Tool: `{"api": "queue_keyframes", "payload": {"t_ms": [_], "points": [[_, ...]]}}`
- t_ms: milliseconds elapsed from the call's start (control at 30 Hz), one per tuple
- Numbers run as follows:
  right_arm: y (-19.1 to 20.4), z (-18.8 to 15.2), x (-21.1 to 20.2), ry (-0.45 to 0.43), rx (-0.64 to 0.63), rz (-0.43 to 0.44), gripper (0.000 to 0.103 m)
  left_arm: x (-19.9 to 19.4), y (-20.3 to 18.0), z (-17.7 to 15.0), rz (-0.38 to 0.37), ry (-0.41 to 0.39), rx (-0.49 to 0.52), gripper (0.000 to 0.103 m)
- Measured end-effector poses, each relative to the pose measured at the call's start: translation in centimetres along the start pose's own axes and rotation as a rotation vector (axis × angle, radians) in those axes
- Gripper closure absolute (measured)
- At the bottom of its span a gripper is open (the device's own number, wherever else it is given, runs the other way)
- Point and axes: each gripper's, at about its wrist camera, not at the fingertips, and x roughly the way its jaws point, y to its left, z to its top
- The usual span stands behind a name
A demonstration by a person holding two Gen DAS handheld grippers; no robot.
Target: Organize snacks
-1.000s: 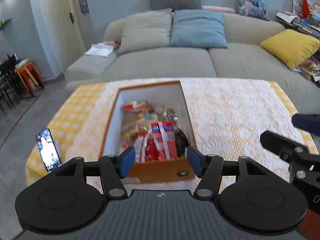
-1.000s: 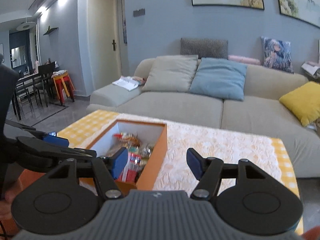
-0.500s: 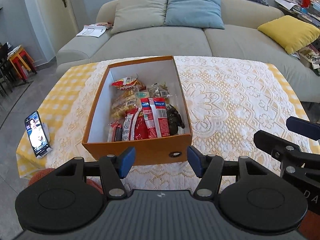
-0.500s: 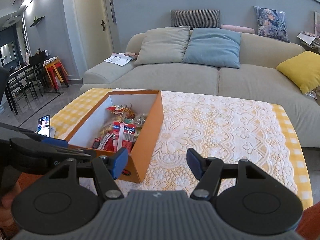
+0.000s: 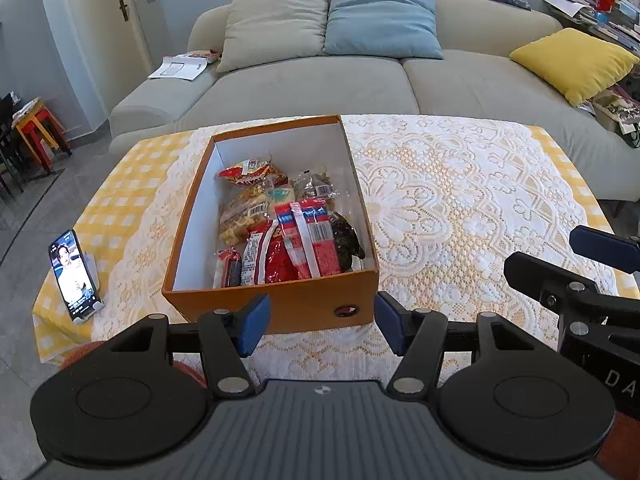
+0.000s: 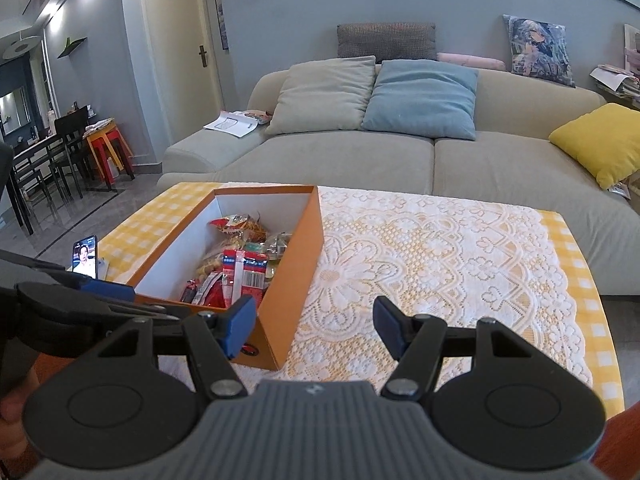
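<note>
An orange cardboard box (image 5: 276, 304) with white inner walls stands on the lace-covered table (image 5: 460, 208). It holds several snack packets (image 5: 288, 224): red wrappers, a yellow crunchy bag, a dark one. In the left wrist view my left gripper (image 5: 320, 326) hovers just before the box's near wall, open, with nothing between its blue pads. My right gripper (image 6: 314, 326) is open and empty too, above the lace to the right of the box (image 6: 296, 272). The snack packets (image 6: 236, 264) show inside it. The right gripper's fingers (image 5: 568, 276) reach in at the left view's right edge.
A phone (image 5: 74, 276) on a stand sits at the table's near left corner. A grey sofa (image 5: 360, 80) with cushions runs behind the table. Chairs and red-and-yellow stools (image 6: 108, 148) stand at the far left. The table's right half carries only the lace cloth.
Both views tilted down and pulled back a little: the box now shows whole and lower in frame, its contents fully seen. Both grippers stayed open.
</note>
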Motion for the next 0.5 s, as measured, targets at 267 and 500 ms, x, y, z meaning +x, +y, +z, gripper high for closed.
{"api": "queue_keyframes", "payload": {"t_ms": [267, 500], "points": [[-0.25, -0.14, -0.24, -0.013, -0.006, -0.001, 0.039, -0.42, -0.09, 0.14, -0.002, -0.025, 0.011, 0.033], [-0.79, -0.38, 0.01, 0.01, 0.02, -0.031, 0.039, -0.71, -0.31, 0.17, -0.011, -0.046, 0.026, 0.033]]}}
